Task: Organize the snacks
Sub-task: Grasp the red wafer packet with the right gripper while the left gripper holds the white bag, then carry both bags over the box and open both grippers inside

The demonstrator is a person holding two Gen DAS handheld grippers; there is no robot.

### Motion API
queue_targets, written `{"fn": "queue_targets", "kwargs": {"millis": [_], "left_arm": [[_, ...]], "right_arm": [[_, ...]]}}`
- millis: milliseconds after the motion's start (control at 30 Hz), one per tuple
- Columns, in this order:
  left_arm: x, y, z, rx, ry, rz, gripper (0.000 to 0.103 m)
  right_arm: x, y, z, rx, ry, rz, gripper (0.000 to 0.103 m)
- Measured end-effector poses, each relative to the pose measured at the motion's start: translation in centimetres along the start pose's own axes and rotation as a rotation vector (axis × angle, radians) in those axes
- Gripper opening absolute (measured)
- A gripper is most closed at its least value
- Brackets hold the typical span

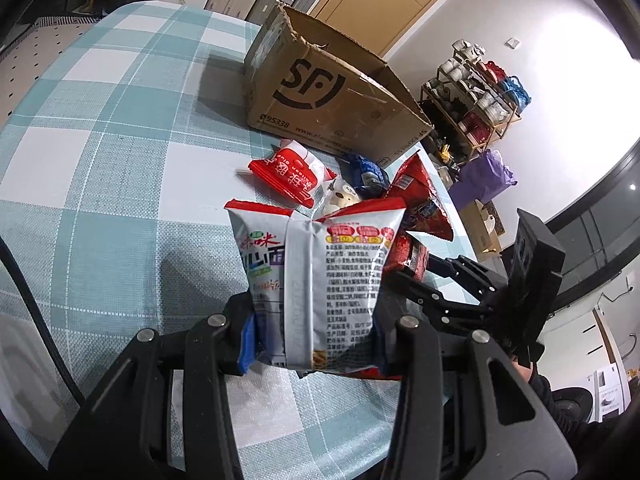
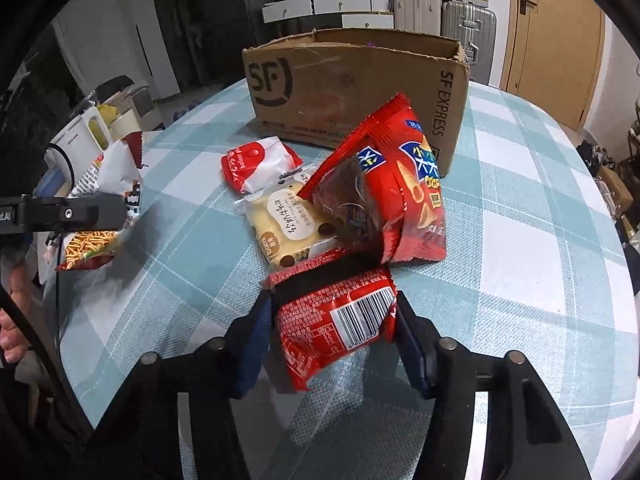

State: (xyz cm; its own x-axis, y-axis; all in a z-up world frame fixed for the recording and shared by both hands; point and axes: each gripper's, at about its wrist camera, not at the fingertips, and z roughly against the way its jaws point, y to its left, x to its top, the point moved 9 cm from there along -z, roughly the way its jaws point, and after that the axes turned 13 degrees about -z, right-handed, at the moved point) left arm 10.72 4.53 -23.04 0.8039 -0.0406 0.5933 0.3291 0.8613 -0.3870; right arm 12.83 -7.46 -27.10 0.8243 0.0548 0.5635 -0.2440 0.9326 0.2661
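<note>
Two hand-held grippers clenched, left hand-held gripper (image 1: 316, 340) grasping noodle pack (image 1: 316, 280), right hand-held gripper (image 2: 332, 340) grasping red packet (image 2: 336, 320), both above checked desk (image 2: 520, 240), chip bag (image 2: 400, 192) at 12 o'clock, box (image 2: 352, 92) behind.

Woven cloth (image 1: 120, 120), matt, teal-and-white check, fine rough weave. Box (image 1: 332, 92): brown corrugated cardboard, matt, scuffed, torn ragged along top edge, black print. Noodle bag (image 1: 316, 280): glossy plastic film, crinkled, silvery back seam, pinched between left gripper (image 1: 316, 344) pads of blue rubbery look. Red packet (image 2: 340, 316): shiny foil-like plastic, wrinkled, white printed barcode, clamped by right gripper (image 2: 332, 344). Chip bag (image 2: 396, 188): glossy red film, strong highlights. Cream pack (image 2: 288, 224): smooth clear-edged plastic wrap. Red-white pack (image 2: 256, 164): glossy film. Gripper links: matt black plastic, smooth, with brushed metal pins. Doors (image 2: 556, 36) behind: smooth wood-look panels.
</note>
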Motion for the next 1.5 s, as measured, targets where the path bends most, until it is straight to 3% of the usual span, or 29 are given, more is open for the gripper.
{"fn": "queue_targets", "kwargs": {"millis": [533, 900, 1367, 1500], "left_arm": [[0.3, -0.7, 0.9, 0.003, -0.013, -0.017, 0.04], [1.5, -1.5, 1.3, 0.051, -0.004, -0.064, 0.04], [7.8, -4.3, 2.9, 0.072, -0.044, -0.178, 0.04], [10.0, -5.2, 3.4, 0.044, -0.064, -0.211, 0.04]], "right_arm": [[-0.2, 0.8, 2.1, 0.068, -0.034, -0.032, 0.054], [2.5, 1.9, 5.1, 0.135, -0.109, -0.057, 0.054], [8.1, 2.9, 8.3, 0.22, -0.189, -0.082, 0.054], [10.2, 3.3, 9.2, 0.244, -0.215, -0.084, 0.054]]}}
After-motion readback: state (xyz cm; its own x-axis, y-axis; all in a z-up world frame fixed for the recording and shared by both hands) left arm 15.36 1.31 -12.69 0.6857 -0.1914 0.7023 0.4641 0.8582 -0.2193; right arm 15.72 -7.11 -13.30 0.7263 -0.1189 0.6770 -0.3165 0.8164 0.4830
